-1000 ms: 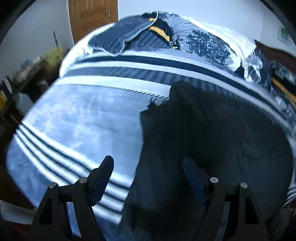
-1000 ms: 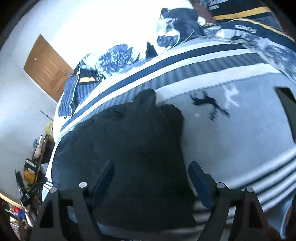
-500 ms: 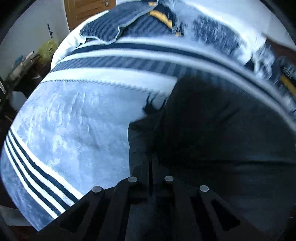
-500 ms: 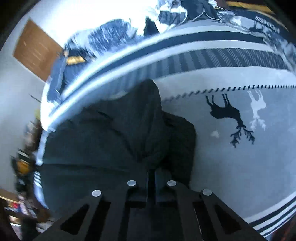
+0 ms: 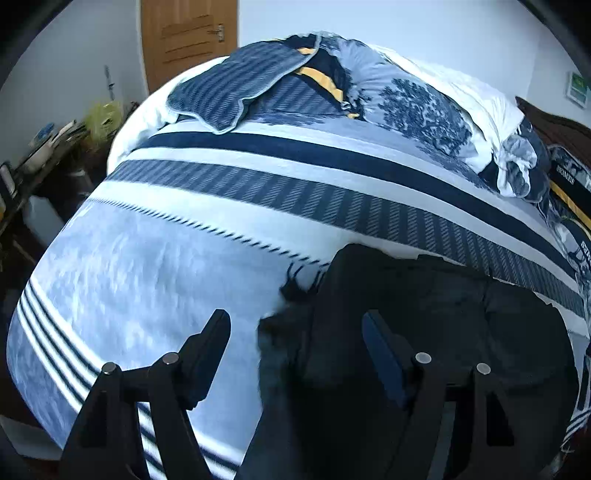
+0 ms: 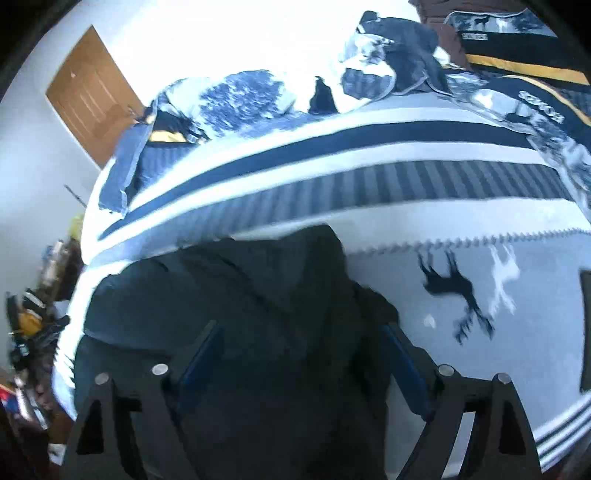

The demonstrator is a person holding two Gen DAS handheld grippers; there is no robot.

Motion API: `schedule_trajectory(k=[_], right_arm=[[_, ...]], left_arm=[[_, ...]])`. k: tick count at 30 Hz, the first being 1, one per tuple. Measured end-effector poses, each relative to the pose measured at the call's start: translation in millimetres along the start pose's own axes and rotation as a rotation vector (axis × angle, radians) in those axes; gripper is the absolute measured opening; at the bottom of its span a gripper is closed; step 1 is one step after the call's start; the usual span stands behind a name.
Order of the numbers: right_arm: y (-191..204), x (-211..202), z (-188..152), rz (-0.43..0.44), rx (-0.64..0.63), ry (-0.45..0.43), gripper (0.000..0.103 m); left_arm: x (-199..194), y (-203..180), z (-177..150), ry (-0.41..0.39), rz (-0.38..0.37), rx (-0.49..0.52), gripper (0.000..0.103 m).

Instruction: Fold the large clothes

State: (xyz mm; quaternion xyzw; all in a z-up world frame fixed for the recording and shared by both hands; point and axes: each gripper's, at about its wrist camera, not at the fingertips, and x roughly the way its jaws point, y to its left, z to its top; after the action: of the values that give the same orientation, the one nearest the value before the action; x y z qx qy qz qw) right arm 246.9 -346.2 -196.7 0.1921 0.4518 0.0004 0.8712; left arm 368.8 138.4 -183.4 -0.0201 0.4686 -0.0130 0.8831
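Observation:
A large black garment (image 5: pixel 424 332) lies spread on the striped bed cover (image 5: pixel 166 277), partly folded over itself. My left gripper (image 5: pixel 295 325) is open, over the garment's left edge, with nothing between its fingers. In the right wrist view the same black garment (image 6: pixel 240 295) fills the lower middle. My right gripper (image 6: pixel 301 336) is open above its right part, empty.
A heap of blue and white bedding and pillows (image 5: pixel 332 92) lies at the far end of the bed. A wooden door (image 5: pixel 188 33) stands behind it. A cluttered side table (image 5: pixel 44 144) stands left of the bed. Deer motifs (image 6: pixel 454 288) mark the cover right of the garment.
Both grippers were shut on the black garment half a second ago. Both have now opened, let go of it and lifted back; the garment lies folded further over.

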Motion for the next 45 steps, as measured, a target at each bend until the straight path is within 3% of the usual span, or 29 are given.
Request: schedule_trajectory(k=[7,8,9,10,11,12,13,15,18,20,22,24,26,27,28,29,30,31,34,37,40,44,45], right_arm=[[-16,64,42,-0.051,0.035,0.133,0.087],[-21,79,46,-0.059,0.055,0.164,0.086],[-29,92,48,-0.069,0.076,0.198,0.082],[-34,102,50,-0.077,0.095,0.231,0.069],[-38,110,49,-0.061,0.121,0.262,0.056],[-40,114,49,-0.013,0.133,0.278,0.026],[-38,111,49,-0.004,0.112,0.266,0.010],[-24,98,51,-0.091,-0.003,0.199,0.003],[-19,110,49,-0.184,-0.057,0.195,0.002],[-20,129,43,-0.242,-0.046,0.225,0.002],[-18,136,40,-0.260,-0.031,0.220,0.002],[-14,118,41,-0.239,0.006,0.162,0.002],[-12,81,41,-0.209,0.045,0.075,0.003],[-9,62,39,-0.202,0.059,0.023,0.004],[-1,43,36,-0.184,0.062,-0.033,0.013],[8,29,32,-0.159,0.053,-0.070,0.026],[19,19,27,-0.137,0.038,-0.094,0.077],[31,10,22,-0.120,0.020,-0.117,0.096],[74,-6,4,-0.047,-0.067,-0.122,0.096],[115,2,-22,-0.042,-0.156,-0.080,0.096],[135,16,-42,-0.075,-0.177,-0.050,0.096],[126,43,-40,-0.149,-0.143,-0.012,0.096],[124,51,-36,-0.117,-0.141,0.007,0.096]], left_arm=[[70,-13,24,0.132,-0.011,-0.005,0.072],[79,-15,25,0.152,0.003,-0.007,0.064],[88,-17,25,0.181,0.031,0.008,0.031],[93,-20,22,0.205,0.084,0.031,0.001],[99,-22,19,0.228,0.137,0.058,0.001],[98,-23,16,0.208,0.135,0.069,0.000],[94,-23,15,0.172,0.130,0.081,0.000],[90,-26,11,0.110,0.170,0.120,0.000],[112,-22,4,0.159,0.206,0.084,0.000],[119,-14,0,0.181,0.189,0.026,0.000],[104,-6,0,0.147,0.142,-0.030,0.000],[70,-1,2,0.070,0.078,-0.058,0.000],[33,-6,2,-0.023,0.069,-0.045,0.010],[17,-10,1,-0.060,0.062,-0.036,0.034],[0,-18,-2,-0.093,0.055,-0.024,0.068],[-15,-29,-7,-0.124,0.039,-0.009,0.081],[-29,-42,-13,-0.153,0.019,0.014,0.086],[-39,-58,-19,-0.166,0.005,0.049,0.086],[-44,-99,-42,-0.124,-0.031,0.157,0.086],[-29,-131,-71,-0.032,-0.066,0.240,0.086],[-8,-137,-85,0.021,-0.033,0.221,0.086],[-2,-126,-72,0.060,-0.052,0.101,0.086],[-1,-122,-66,0.066,-0.060,0.073,0.086]])
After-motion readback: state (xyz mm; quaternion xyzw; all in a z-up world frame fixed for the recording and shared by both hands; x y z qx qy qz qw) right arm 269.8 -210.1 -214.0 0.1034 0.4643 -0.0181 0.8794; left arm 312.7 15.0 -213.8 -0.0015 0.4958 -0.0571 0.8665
